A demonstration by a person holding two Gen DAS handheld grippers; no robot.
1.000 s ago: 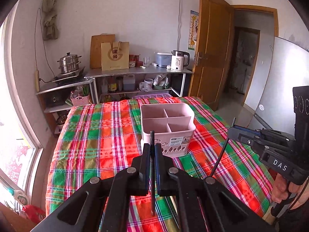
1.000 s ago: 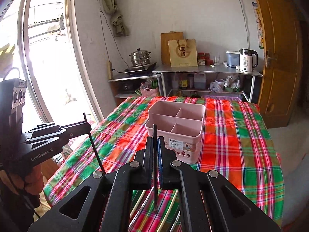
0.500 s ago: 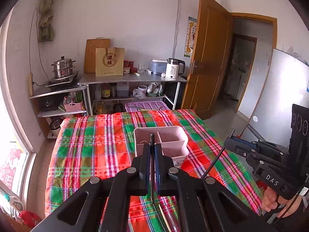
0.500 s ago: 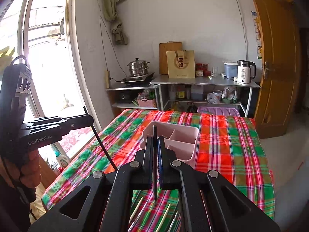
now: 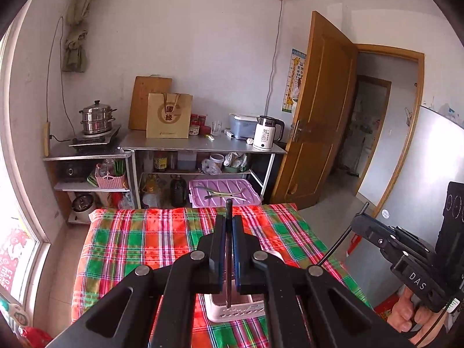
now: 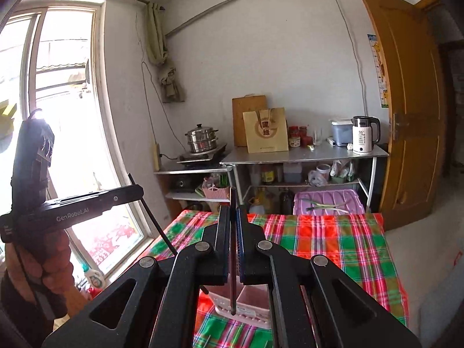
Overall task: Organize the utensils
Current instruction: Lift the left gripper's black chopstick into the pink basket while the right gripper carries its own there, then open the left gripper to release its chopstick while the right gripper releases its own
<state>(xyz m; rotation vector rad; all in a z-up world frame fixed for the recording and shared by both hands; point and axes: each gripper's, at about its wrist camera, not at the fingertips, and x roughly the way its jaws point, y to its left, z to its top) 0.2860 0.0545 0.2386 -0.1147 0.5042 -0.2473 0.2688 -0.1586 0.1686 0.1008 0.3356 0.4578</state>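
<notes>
Left chopstick: thin, dark, straight stick with a blunt top end; seen from the left wrist it is pinched between the two fingers of the left gripper, whose jaws are pressed together on it.
Place in the left gripper: the stick crosses the finger pads, its top end poking out just past the fingertips, its lower end hanging below the pads.
Axis, left: long axis runs straight up and down in the left wrist view, across the line of the fingers.
Right chopstick: same dark thin stick; clamped between the fingers of the right gripper, jaws closed on it.
Place in the right gripper: top end stands a little above the fingertips, lower tip ends below the pads.
Axis, right: upright in its own view; from the left wrist the same stick slants down and away from the gripper's tip.
Utensil basket: pale pink with a perforated white lower band, standing below and beyond both grippers, largely hidden by their fingers; the lower tips of both sticks overlap it in the views. Its divided inside shows in the right wrist view.
Tablecloth: red, green and white plaid, under the basket, stretching ahead of the fingers.
Hand on the right gripper: wrapped on the grip, at the far right.
Hand on the left gripper: on the handle, at the far left.
</notes>
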